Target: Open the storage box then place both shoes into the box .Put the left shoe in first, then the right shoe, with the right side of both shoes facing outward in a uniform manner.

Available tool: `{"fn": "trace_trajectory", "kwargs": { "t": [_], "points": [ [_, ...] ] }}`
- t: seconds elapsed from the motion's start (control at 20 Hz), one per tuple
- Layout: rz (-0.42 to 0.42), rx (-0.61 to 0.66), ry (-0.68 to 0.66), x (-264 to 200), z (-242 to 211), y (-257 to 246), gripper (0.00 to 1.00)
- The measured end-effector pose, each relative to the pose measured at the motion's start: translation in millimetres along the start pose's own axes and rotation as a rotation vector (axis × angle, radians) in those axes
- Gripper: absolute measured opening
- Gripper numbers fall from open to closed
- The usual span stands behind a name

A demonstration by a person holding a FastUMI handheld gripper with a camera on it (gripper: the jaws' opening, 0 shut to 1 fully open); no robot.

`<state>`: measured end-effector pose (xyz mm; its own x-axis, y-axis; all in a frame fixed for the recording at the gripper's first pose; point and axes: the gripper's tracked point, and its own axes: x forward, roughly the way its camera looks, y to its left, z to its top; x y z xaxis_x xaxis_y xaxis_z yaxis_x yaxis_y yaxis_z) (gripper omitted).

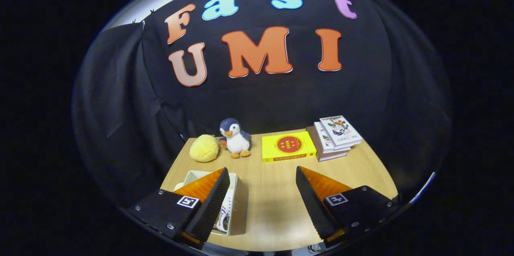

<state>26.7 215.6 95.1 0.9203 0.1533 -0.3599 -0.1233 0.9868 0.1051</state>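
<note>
Two fingers of the gripper (263, 175) reach forward over a light wooden table (273, 195), spread wide apart with bare tabletop between them; they pinch nothing. One storage box (233, 203), white and open at the top, sits on the table under and just beside the left finger, which covers much of it. Inside the box, against its right wall, one shoe (223, 218) shows as a strip of white with some red and blue marking; how it lies or which shoe it is cannot be told, since the finger hides most of it.

Beyond the fingers, along the far edge of the table, stand four groups of things. One round yellow fluffy ball (204, 148) lies farthest left, touching or nearly touching one plush penguin (236, 137), which stands upright with a blue head, white belly and orange feet. One yellow book (288, 146) with a red disc on its cover lies flat, just right of the penguin. One stack of books (334, 137), about three high, rests just beside the yellow book at the right, its top cover white with a coloured picture.
</note>
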Motion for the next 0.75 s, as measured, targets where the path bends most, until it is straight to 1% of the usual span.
{"fn": "trace_trajectory", "kwargs": {
  "t": [0.15, 0.3, 0.4, 0.55, 0.75],
  "points": [
    [-0.024, 0.002, -0.073, -18, 19, -46, 0.98],
    [-0.051, 0.01, -0.123, -32, 28, -89, 0.98],
    [-0.055, 0.019, -0.152, -41, 31, -109, 0.98],
    [-0.086, 0.035, -0.195, -49, 34, -142, 0.98],
    [-0.099, 0.02, -0.24, -55, 35, -165, 0.98]
  ]
}}
